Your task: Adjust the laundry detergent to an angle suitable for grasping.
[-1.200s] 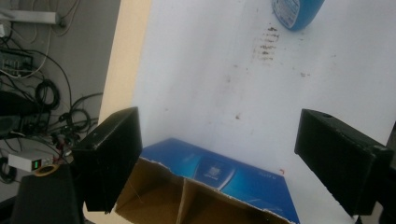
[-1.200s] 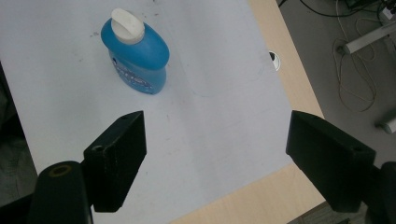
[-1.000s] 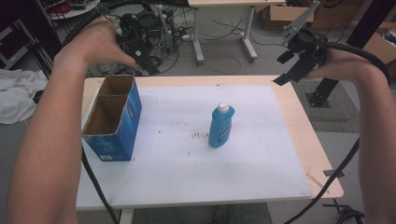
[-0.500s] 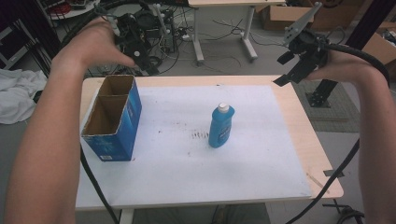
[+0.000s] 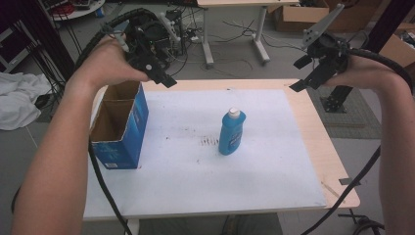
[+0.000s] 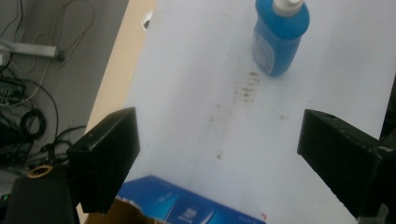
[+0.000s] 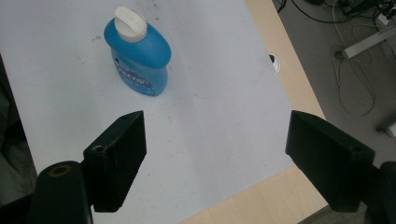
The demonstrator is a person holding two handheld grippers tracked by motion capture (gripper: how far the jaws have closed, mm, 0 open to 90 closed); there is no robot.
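Observation:
A blue bottle (image 5: 231,133) with a white cap stands upright near the middle of the white table top (image 5: 195,186). An open blue cardboard box (image 5: 117,128) stands at the left side. My left gripper (image 5: 160,74) hangs open in the air over the box's far corner. In the left gripper view its open gripper (image 6: 219,126) looks down at the bottle (image 6: 280,39) and the box's rim (image 6: 187,207). My right gripper (image 5: 299,74) hovers open above the table's far right corner. The right gripper view has its open gripper (image 7: 217,121) above the bottle (image 7: 140,58).
The white sheet leaves a bare wooden strip (image 5: 318,142) along the right side, with a round cable hole (image 7: 275,63) in it. Cables and gear (image 5: 191,34) lie on the floor behind the table. A white cloth (image 5: 17,100) lies on the floor at left.
My left hand and gripper have moved right and nearer, to above the box's far corner. The right gripper has dipped slightly. Bottle and box have not moved.

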